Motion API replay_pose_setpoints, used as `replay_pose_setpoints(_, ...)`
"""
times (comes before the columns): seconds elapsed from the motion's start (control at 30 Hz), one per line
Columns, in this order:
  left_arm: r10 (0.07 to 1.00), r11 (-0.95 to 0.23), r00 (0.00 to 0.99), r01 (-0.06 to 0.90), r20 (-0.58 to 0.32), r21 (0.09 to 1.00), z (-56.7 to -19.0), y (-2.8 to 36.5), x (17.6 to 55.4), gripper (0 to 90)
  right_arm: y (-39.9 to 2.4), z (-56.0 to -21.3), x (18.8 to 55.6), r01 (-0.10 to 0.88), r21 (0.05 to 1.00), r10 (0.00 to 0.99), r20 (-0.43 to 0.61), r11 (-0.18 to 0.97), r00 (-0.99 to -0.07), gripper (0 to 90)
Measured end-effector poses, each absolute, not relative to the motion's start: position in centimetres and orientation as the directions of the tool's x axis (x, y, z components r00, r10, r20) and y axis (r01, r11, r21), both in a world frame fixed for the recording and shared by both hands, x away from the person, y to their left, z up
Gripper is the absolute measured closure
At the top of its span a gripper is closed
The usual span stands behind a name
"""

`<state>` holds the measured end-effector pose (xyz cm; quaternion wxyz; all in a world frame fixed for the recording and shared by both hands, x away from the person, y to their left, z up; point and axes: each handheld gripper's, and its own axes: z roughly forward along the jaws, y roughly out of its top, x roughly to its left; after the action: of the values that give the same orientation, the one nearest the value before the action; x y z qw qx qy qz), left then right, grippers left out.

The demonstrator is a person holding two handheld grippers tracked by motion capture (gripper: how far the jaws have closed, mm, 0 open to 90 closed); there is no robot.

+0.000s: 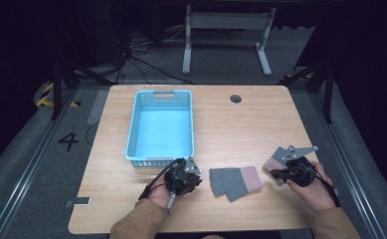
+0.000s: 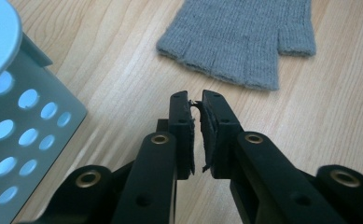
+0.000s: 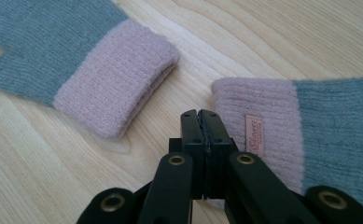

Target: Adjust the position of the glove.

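Two grey knitted fingerless gloves with pink cuffs lie on the wooden table (image 1: 231, 124). One glove (image 1: 236, 182) (image 2: 244, 42) (image 3: 67, 51) sits at the front middle, its grey finger end toward my left gripper (image 1: 197, 180) (image 2: 195, 100). That gripper rests just left of it, apart from it, jaws almost together with nothing between them. The second glove (image 1: 273, 164) (image 3: 328, 135) lies to the right, its cuff bearing a small label. My right gripper (image 1: 276, 173) (image 3: 201, 114) hangs over that cuff's edge with its jaws pressed together and no cloth visibly between them.
A light blue perforated basket (image 1: 131, 134) (image 2: 34, 116) stands empty just behind my left gripper. A round cable hole (image 1: 236, 98) sits at the table's far side. A small dark object (image 1: 80, 201) lies at the front left edge.
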<state>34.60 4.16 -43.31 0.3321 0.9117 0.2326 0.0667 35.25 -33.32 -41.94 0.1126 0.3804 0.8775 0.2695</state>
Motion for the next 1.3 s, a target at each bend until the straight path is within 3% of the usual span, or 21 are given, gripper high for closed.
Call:
replay_pose_setpoints(0.27,0.486,-0.641,0.872,0.402,-0.060,0.655,-43.1,4.4,34.7,89.6,-33.0,-42.1,35.3,0.607,0.561,0.734,-0.001,0.563,-0.679,90.0)
replay_pose_setpoints(1.3,0.485,-0.628,0.872,0.401,-0.066,0.667,-42.9,4.3,34.7,89.7,-31.2,-43.0,35.0,0.584,0.539,0.697,-0.008,0.607,-0.717,90.0)
